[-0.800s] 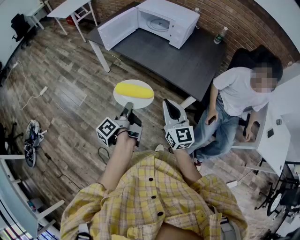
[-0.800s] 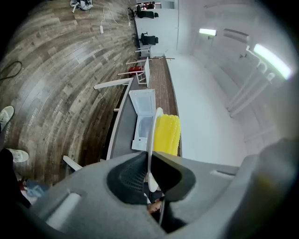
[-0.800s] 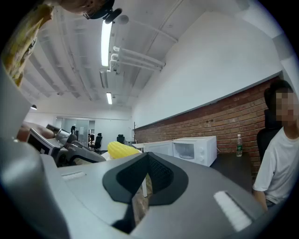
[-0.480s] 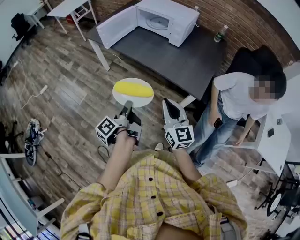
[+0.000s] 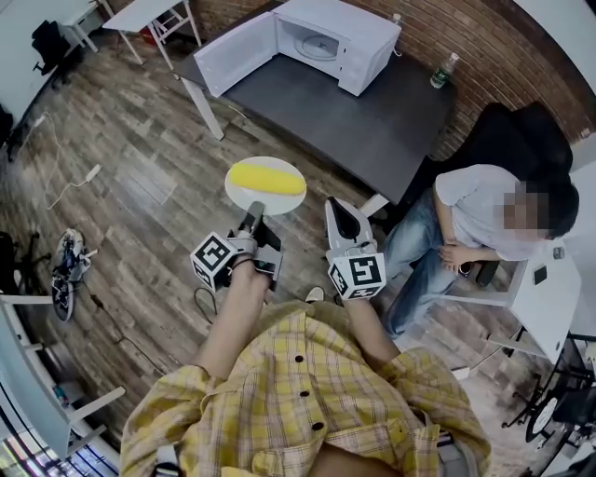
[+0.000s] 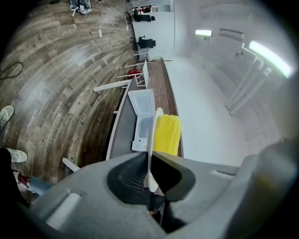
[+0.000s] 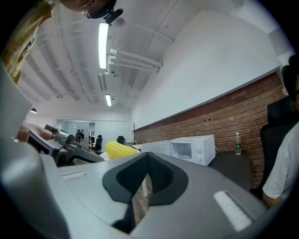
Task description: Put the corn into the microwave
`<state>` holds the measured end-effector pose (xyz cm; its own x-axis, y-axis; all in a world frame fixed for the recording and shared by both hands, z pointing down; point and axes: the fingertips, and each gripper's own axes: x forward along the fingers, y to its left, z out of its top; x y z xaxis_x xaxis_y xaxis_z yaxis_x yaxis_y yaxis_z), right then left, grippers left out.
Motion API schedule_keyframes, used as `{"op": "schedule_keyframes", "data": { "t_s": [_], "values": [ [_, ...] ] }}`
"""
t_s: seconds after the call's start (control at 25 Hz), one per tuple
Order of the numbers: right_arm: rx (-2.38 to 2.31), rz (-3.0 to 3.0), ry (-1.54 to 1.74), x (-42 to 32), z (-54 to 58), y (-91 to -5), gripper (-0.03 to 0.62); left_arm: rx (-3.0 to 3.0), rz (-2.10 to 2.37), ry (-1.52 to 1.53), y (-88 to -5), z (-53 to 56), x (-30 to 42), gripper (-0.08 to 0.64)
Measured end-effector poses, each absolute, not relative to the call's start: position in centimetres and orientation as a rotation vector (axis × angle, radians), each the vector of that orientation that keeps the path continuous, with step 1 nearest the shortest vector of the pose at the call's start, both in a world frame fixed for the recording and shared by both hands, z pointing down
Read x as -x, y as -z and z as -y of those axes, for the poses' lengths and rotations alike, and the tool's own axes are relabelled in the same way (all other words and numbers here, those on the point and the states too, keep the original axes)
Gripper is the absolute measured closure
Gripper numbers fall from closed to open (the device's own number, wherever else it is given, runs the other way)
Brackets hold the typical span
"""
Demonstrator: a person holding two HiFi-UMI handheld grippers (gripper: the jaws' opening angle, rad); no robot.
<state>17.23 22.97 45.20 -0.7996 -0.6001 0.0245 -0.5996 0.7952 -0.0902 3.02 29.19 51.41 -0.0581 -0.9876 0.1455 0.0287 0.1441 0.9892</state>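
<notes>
A grey-brown wood-plank floor [image 5: 121,177] runs across the room. At the far side a dark grey table [image 5: 372,130] on white legs stands near a red brick wall [image 5: 503,47]. Above the brick, the upper wall [image 7: 210,60] is plain white. A white table [image 5: 140,14] stands at the far left. A black office chair [image 5: 533,126] is to the right of the dark table, and a white desk [image 5: 559,307] is at the near right. A white power strip [image 5: 90,174] with its cable lies on the floor at left. Fluorescent tubes [image 7: 103,39] light the white ceiling.
</notes>
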Motion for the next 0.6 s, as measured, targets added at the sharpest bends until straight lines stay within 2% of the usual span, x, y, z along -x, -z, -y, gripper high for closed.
{"op": "schedule_keyframes", "data": {
  "t_s": [0.6],
  "values": [
    [0.942, -2.993, 0.137, -20.8, -19.3, -45.8, 0.589, -0.997, 1.327, 1.215, -51.9, -26.0, -6.4, 0.541]
  ]
}}
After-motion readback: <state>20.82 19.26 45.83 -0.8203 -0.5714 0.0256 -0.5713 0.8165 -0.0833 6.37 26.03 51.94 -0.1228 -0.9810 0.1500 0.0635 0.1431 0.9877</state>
